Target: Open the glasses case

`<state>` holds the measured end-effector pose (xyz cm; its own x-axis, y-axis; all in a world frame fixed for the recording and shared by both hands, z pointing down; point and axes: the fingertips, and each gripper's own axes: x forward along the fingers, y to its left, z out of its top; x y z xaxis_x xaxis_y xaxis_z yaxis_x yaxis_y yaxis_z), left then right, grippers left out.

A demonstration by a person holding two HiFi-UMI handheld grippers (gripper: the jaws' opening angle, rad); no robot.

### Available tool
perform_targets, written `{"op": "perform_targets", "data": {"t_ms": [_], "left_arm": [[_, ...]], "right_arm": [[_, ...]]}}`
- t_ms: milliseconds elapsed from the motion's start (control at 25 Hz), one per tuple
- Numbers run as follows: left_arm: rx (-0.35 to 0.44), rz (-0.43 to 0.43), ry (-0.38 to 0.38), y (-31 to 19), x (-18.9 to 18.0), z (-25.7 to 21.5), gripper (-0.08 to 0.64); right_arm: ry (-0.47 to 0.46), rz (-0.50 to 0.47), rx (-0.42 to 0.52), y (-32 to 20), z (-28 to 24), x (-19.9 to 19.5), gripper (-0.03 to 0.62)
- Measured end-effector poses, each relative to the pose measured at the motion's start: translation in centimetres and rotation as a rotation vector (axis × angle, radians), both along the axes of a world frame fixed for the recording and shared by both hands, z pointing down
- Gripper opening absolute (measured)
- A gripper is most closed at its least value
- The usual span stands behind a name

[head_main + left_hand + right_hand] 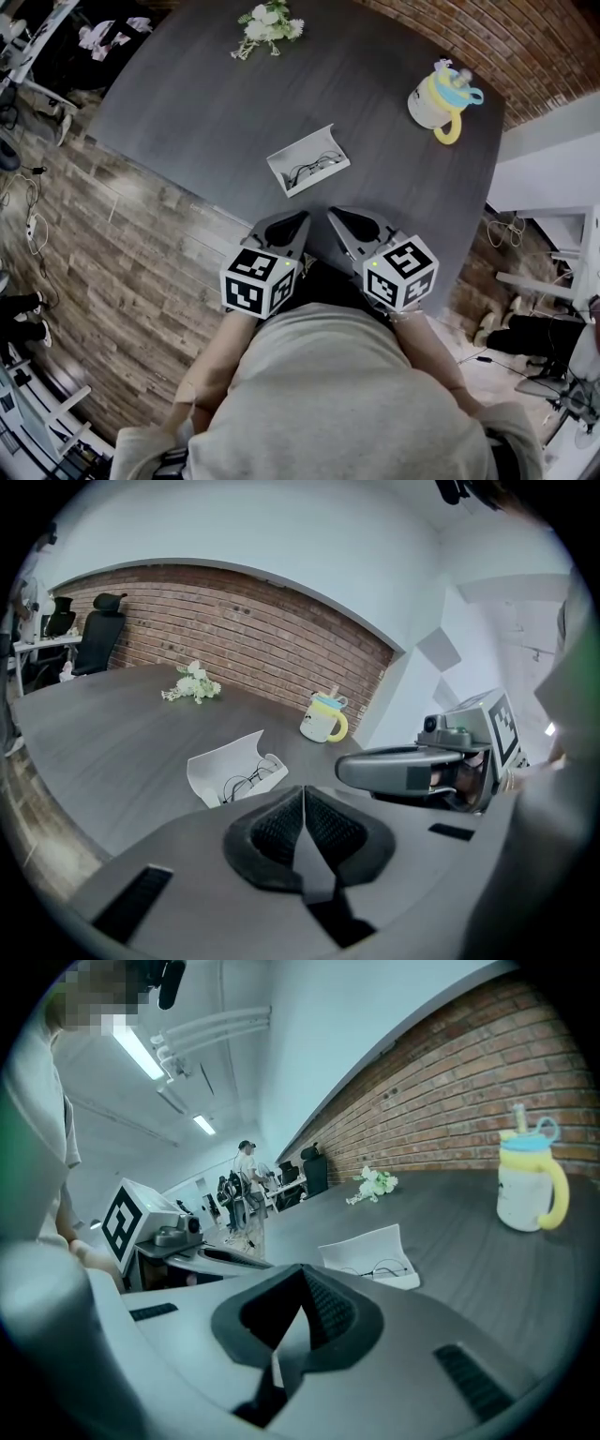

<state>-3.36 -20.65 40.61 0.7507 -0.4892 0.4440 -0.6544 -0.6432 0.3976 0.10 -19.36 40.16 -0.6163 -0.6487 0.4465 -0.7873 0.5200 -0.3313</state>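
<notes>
The white glasses case (pixel 307 159) lies open on the dark grey table (pixel 206 103), lid folded back, with a pair of thin-framed glasses (pixel 314 167) inside. It also shows in the left gripper view as the case (pixel 230 766) and in the right gripper view as the case (pixel 372 1252). My left gripper (pixel 302 217) and right gripper (pixel 333 215) hang side by side over the table's near edge, short of the case. Both are shut, pads together, with nothing between them.
A white mug with a yellow handle and blue lid (pixel 439 98) stands at the far right of the table. A small bunch of white flowers (pixel 267 26) lies at the far edge. Wooden floor (pixel 122 244) lies to the left, and office chairs (pixel 94 635) stand beyond the table.
</notes>
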Motion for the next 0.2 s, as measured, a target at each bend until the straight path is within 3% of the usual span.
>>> {"op": "perform_targets", "data": {"t_ms": [200], "left_arm": [[-0.012,0.004,-0.011,0.30,0.17,0.38,0.026]], "right_arm": [[-0.007,-0.018,-0.025,0.45,0.42,-0.42,0.005]]}}
